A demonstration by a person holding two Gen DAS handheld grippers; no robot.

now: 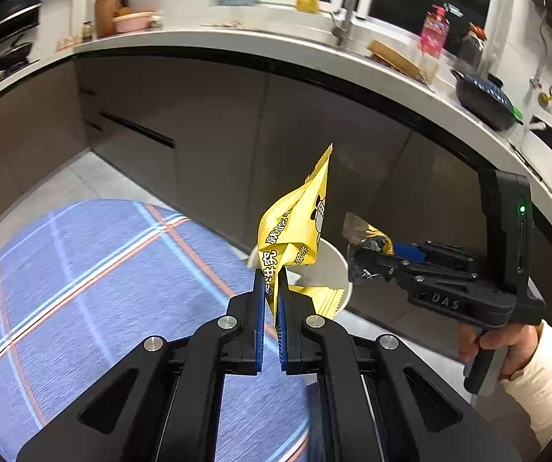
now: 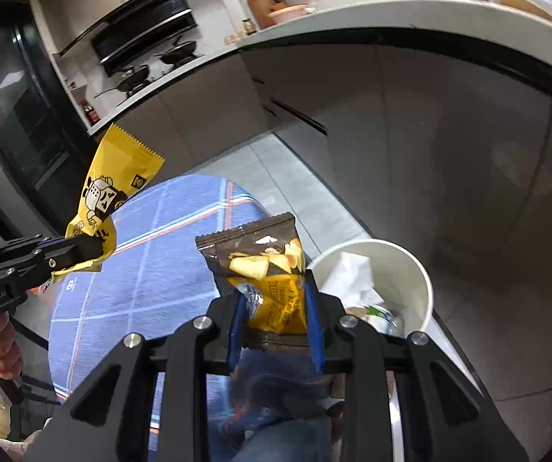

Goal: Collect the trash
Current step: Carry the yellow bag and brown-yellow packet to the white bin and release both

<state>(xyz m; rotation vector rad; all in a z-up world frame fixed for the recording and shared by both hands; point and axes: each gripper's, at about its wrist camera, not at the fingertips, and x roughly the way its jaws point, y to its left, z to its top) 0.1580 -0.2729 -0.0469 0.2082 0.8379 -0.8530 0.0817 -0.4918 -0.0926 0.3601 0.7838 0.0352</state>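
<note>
**Operator:** Two wrappers are in hand, one per claw. My left gripper (image 1: 271,275) has its blue pads pressed nearly together on a yellow snack wrapper (image 1: 295,231), which stands up from the jaws at the centre of the left wrist view, its serrated top edge pointing toward the upper middle of the frame.

**Supervisor:** State of the other claw?

**Operator:** My right gripper (image 2: 274,300) is pinching a brown-and-yellow chip bag (image 2: 264,269); the jaws stand partly apart, with the bag filling the gap between the pads. In the left wrist view the same gripper (image 1: 356,260) appears at the right of the frame, held by a hand (image 1: 506,346) with a pale sleeve.

**Supervisor:** Location of the bin?

**Operator:** A white bin (image 2: 410,265) sits on the floor at the lower right of the right wrist view, just beside the chip bag and close to the grey cabinet fronts (image 2: 449,154). White paper (image 2: 349,273) and other scraps lie inside it. In the left wrist view its rim (image 1: 337,254) shows directly behind the yellow wrapper.

**Supervisor:** Surroundings?

**Operator:** A blue plaid rug (image 1: 102,288) fills the lower left of the left wrist view. A pale countertop (image 1: 237,40) curves across the top of that frame.
</note>
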